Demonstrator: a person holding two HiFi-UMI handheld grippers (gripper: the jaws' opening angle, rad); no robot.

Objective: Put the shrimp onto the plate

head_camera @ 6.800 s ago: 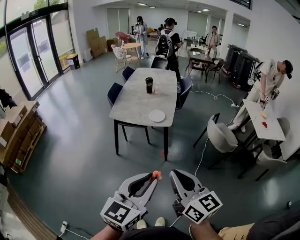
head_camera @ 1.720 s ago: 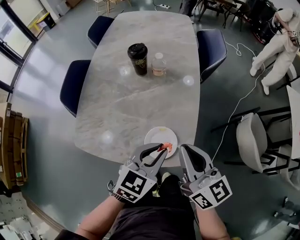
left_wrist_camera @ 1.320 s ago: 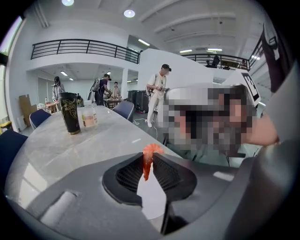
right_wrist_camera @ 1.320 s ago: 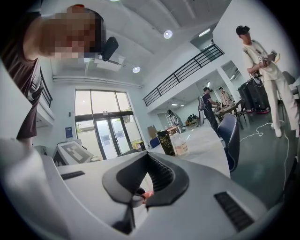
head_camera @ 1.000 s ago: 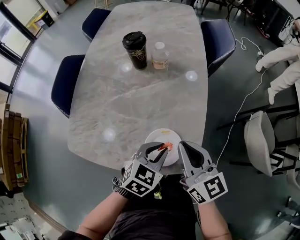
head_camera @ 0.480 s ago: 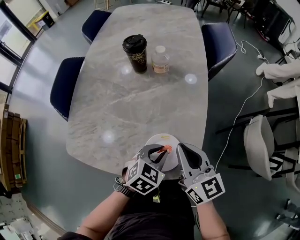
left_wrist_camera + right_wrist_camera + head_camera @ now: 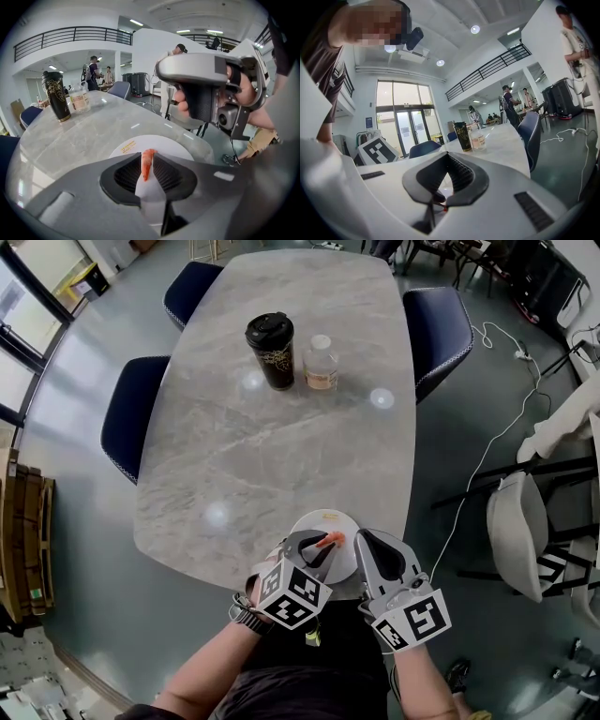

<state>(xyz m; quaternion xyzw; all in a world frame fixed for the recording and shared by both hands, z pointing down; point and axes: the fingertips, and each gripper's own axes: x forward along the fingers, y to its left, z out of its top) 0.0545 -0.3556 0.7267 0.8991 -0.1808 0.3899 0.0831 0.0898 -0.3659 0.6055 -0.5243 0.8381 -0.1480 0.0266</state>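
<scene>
A small orange shrimp [image 7: 148, 162] is pinched upright between the tips of my left gripper [image 7: 144, 156], which is shut on it. In the head view the shrimp [image 7: 331, 540] hangs just over the near part of a round white plate [image 7: 323, 519] at the table's near edge. The left gripper view shows the plate [image 7: 157, 142] straight ahead below the jaws, with a yellow label on it. My right gripper [image 7: 372, 549] hovers beside the plate's right rim, its tips [image 7: 446, 154] closed together with nothing between them.
A grey marble table [image 7: 281, 437] carries a black lidded cup [image 7: 269, 351] and a small clear bottle [image 7: 321, 362] at its far end. Dark blue chairs [image 7: 131, 413] [image 7: 439, 324] flank it. A grey chair [image 7: 516, 531] and a cable lie to the right.
I have come from across the room up to the table's near end. In the last second the left gripper with the shrimp has settled over the plate; the right stays beside it.
</scene>
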